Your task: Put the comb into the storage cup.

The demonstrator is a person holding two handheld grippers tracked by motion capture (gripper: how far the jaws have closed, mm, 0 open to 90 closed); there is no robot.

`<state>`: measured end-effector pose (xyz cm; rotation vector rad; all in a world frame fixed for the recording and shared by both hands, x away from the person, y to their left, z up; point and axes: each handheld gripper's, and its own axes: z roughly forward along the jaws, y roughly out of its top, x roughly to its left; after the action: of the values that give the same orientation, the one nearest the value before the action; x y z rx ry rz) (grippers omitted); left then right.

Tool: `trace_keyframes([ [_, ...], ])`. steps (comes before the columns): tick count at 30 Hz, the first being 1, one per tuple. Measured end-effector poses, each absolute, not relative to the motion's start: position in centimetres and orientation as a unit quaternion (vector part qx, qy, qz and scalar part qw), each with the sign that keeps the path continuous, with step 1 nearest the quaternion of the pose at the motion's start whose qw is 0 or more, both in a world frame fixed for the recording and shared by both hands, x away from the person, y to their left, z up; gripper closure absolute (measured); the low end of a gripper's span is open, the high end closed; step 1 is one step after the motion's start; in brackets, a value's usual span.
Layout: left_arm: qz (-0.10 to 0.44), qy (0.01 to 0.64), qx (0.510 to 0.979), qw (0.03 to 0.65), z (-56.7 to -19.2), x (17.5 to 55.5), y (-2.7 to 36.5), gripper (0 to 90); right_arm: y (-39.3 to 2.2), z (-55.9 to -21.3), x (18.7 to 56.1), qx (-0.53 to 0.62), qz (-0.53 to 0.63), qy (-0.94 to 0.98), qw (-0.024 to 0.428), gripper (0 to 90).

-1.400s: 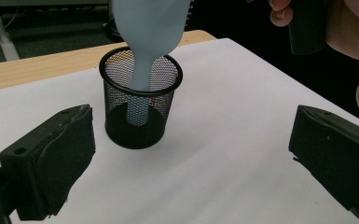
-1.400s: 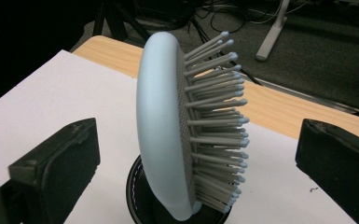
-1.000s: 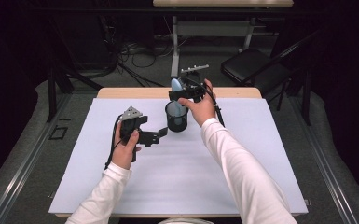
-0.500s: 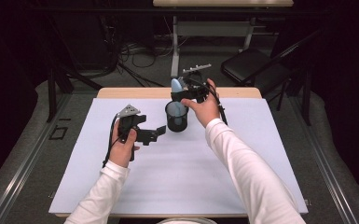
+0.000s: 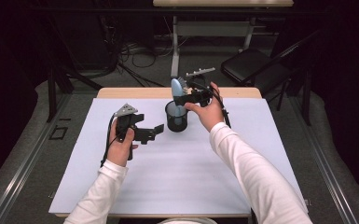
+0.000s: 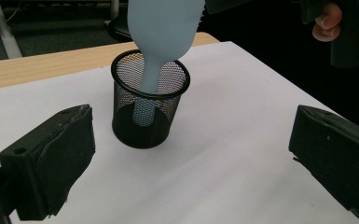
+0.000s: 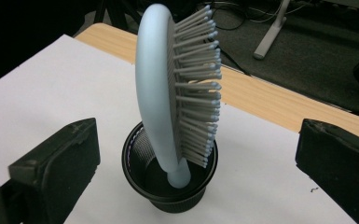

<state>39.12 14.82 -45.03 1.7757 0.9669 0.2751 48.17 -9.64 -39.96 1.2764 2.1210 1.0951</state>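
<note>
— Where's the hairbrush [image 7: 168, 98]?
— Standing handle-down in the mesh cup [image 5: 176, 116], near the desk's [image 5: 168, 177] far edge — bristles free.
— And the right gripper [image 5: 182, 99]?
— Spread wide, either side of the brush, touching nothing.
— The left gripper [image 5: 157, 131]?
— Spread too, just beside the cup.

No readable text, label, brand, number or sign appears on anything in these views, neither on the objects nor on the table
</note>
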Motion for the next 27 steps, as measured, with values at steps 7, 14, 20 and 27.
trace_keyframes([
  [7, 0.112, 0.405, 0.744, 0.519, -45.0, 39.2, 15.0, 0.8, -9.7, -39.9, 47.5, 0.458, 0.397, 0.765, 0.217, 0.0],
  [14, 0.110, 0.403, 0.745, 0.520, -44.8, 39.2, 15.1, 0.8, -10.1, -39.9, 46.7, 0.462, 0.399, 0.763, 0.214, 0.0],
  [20, 0.109, 0.401, 0.745, 0.521, -44.5, 39.1, 15.3, 0.8, -11.0, -40.2, 46.0, 0.464, 0.401, 0.762, 0.209, 0.0],
  [27, 0.106, 0.400, 0.748, 0.518, -44.4, 39.2, 15.6, 0.8, -12.3, -40.4, 44.5, 0.463, 0.403, 0.764, 0.200, 0.0],
])
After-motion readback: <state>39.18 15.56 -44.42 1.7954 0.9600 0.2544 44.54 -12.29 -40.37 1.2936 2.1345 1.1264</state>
